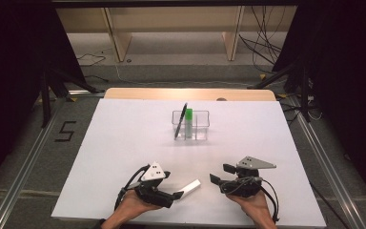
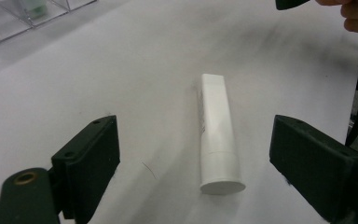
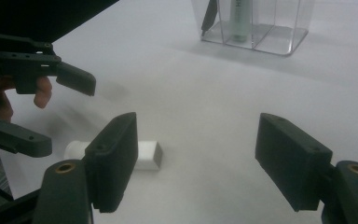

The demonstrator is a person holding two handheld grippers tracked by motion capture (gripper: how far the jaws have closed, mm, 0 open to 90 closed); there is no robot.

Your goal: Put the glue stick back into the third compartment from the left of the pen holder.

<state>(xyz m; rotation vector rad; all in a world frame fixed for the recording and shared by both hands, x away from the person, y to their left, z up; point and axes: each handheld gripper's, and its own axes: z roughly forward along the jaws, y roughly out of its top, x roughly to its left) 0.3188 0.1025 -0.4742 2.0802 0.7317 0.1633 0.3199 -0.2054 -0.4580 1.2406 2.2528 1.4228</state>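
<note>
The white tube [image 2: 218,135] lay flat on the white table [image 1: 124,143], well short of the clear organizer [image 1: 191,125] and on the person's side of it, with its cap end turned toward the left gripper [image 1: 174,194]. That gripper's jaws were set wide apart, one on each side of the tube, and neither pad was seen touching it. The right gripper [image 1: 218,174] was held to the right of the tube, also spread wide and empty. The step in hand was judged to be the pickup of the tube by the left gripper. It would be done best if the jaws were lowered evenly until the pads flanked the tube's body just past the cap, then closed gently, since a soft tube could be squashed or rolled aside. In the organizer a black pen [image 1: 181,120] and a green-topped item [image 1: 188,121] were already standing, so a free compartment would be needed.
</note>
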